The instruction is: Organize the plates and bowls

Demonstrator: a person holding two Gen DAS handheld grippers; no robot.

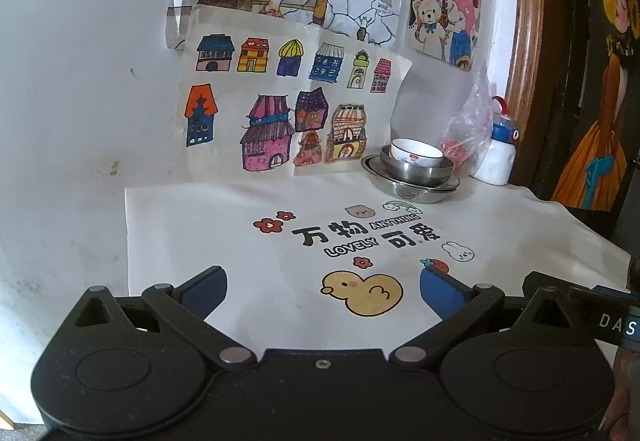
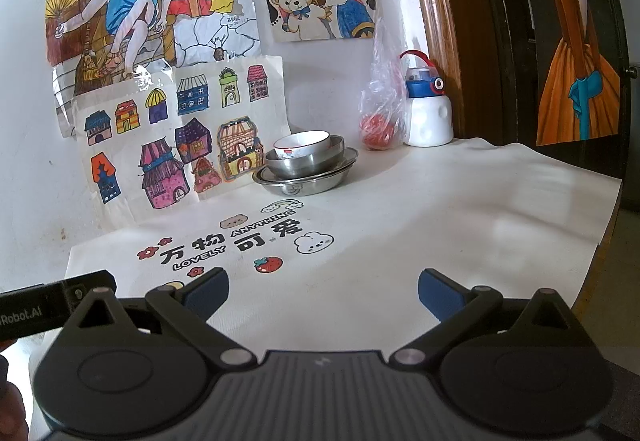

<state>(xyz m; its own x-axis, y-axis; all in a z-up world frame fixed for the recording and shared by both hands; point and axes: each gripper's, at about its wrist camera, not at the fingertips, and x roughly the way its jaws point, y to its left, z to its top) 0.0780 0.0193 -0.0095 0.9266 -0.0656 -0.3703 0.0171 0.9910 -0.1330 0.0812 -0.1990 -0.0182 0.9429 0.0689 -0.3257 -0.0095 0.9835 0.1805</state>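
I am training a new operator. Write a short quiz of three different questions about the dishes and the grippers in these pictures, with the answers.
1. True or false: the white bowl sits inside the steel bowl.
2. What lies at the bottom of the stack? A) steel plate B) water bottle C) plastic bag
3. Fill in: the left gripper and the right gripper are both ____ and hold nothing.

Key: 1 true; 2 A; 3 open.
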